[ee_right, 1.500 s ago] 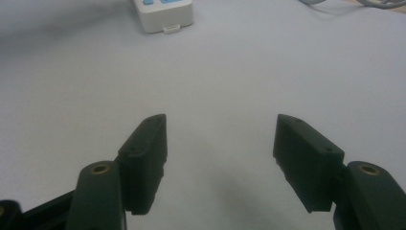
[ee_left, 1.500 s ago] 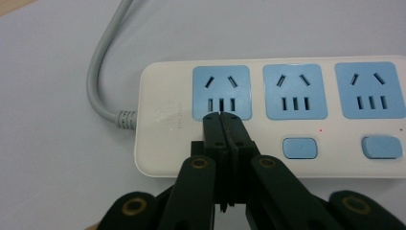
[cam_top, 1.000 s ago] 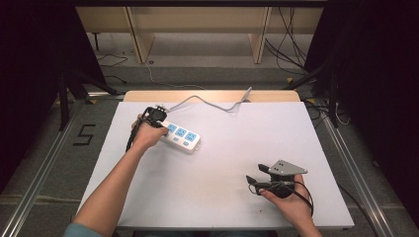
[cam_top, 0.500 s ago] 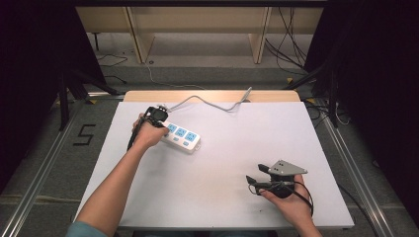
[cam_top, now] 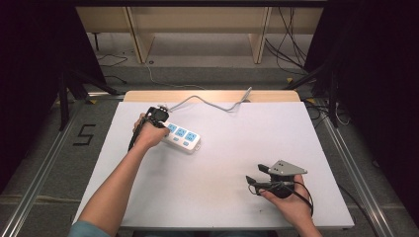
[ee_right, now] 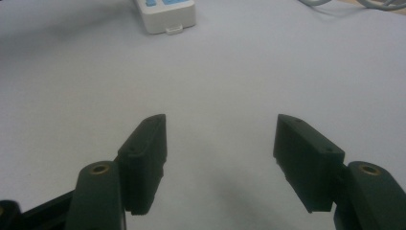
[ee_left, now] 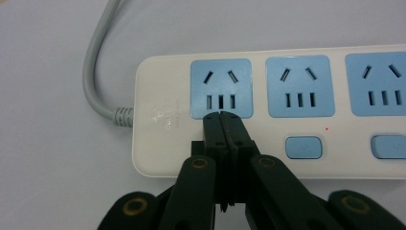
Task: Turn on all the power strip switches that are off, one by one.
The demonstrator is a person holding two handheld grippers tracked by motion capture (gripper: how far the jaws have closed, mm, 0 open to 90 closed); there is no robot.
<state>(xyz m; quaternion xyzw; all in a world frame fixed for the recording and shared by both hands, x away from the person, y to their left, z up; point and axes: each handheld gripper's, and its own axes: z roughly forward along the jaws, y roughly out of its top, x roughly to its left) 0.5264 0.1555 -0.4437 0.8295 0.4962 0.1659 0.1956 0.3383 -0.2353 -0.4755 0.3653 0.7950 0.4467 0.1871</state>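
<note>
Nothing had moved since the earlier frames. Left gripper [ee_left: 221,115] jaws were closed, tips on the power strip [ee_left: 268,110], upper left; rigid, light, slippery plastic, best gripped across its width. Right gripper [ee_right: 220,143] jaws stood wide over the counter [cam_top: 222,197].

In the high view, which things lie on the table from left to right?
Left gripper → white power strip → grey cable → right gripper.
</note>
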